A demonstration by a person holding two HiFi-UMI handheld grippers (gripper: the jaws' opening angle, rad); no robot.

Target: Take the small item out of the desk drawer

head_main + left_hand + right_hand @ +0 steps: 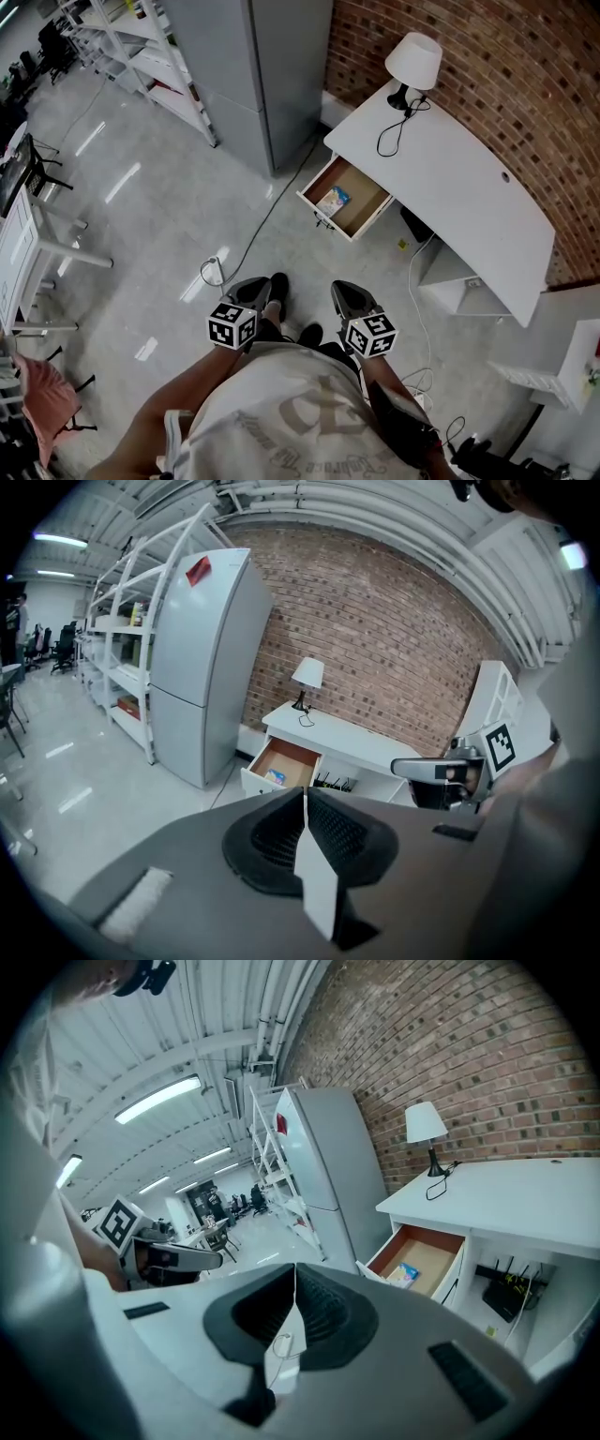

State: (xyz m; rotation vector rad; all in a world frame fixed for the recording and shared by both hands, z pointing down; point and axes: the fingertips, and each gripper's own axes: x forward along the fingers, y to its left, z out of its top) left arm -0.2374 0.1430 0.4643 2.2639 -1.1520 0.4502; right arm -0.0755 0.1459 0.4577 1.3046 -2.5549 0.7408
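Both sets of jaws are closed on nothing: left gripper and right gripper sit at the person's waist, well apart from the open desk drawer, with the small item on its floor.

- Drawer: pulled well out from the front of the white desk, at the desk's left end in head view. White front panel + side walls, brown wood-tone inside. Sits level, juts out over the floor, open top facing up.
- Small item: flat packet, pale w/ blue + yellowish print. Lies flat on the drawer bottom, in the front half, close to the front panel.
- Small item is still in the drawer, nothing touching it.
- Left gripper view: drawer seen far off, small item a bluish spot by the front edge.
- Right gripper view: drawer seen from the side, small item near the front panel. Print too small to read.
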